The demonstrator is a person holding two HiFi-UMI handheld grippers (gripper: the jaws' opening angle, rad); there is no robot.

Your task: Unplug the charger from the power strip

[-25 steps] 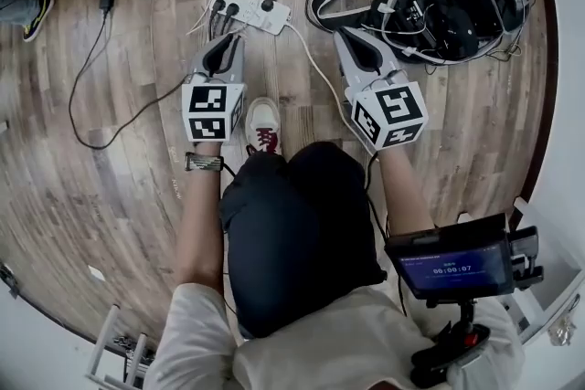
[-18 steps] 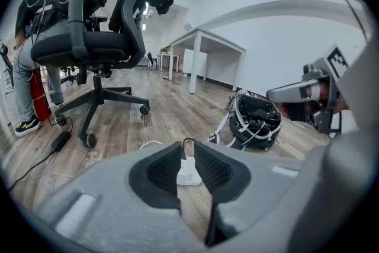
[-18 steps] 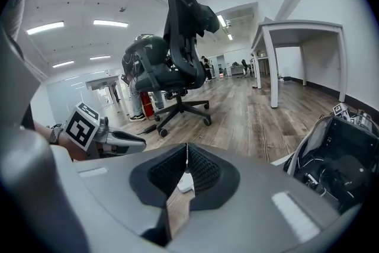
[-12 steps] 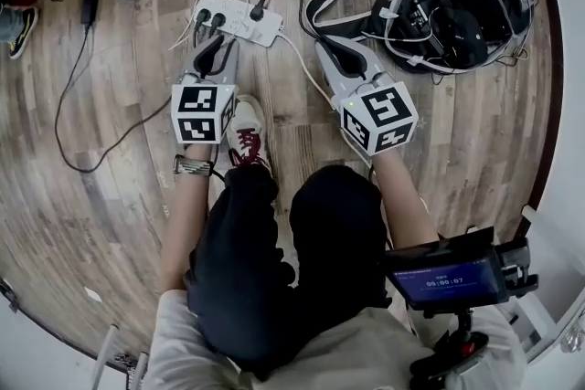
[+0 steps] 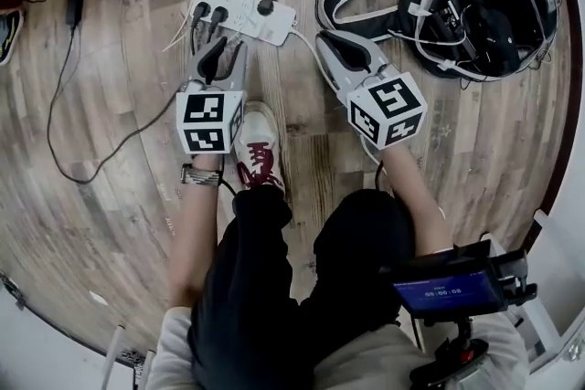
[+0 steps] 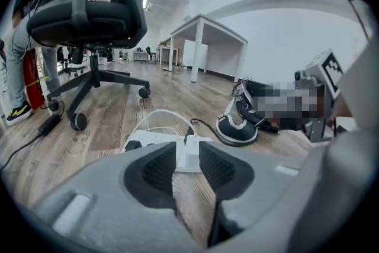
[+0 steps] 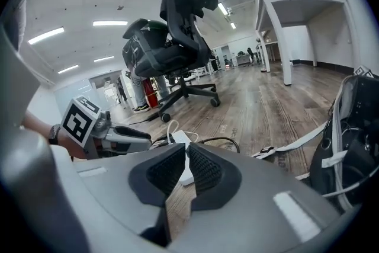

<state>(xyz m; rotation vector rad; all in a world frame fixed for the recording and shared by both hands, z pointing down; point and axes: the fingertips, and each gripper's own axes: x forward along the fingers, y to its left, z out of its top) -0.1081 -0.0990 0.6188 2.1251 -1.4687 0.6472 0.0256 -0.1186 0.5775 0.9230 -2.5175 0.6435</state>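
Note:
A white power strip lies on the wood floor with two black plugs at its left end and one black plug further right. My left gripper hovers just short of the two left plugs. Its jaws have just been opening and stand open with nothing between them. In the left gripper view the strip shows beyond the left gripper. My right gripper sits off the strip's right end, jaws nearly together and empty. In the right gripper view the strip lies past the right gripper.
A black adapter brick with a long cable lies on the floor at left. An open black bag full of cables sits at right. An office chair stands behind the strip. The person's shoe is between the grippers.
Both grippers have come closer to the power strip. The left gripper's tips now stand right by the two left plugs, and its jaws have spread apart.

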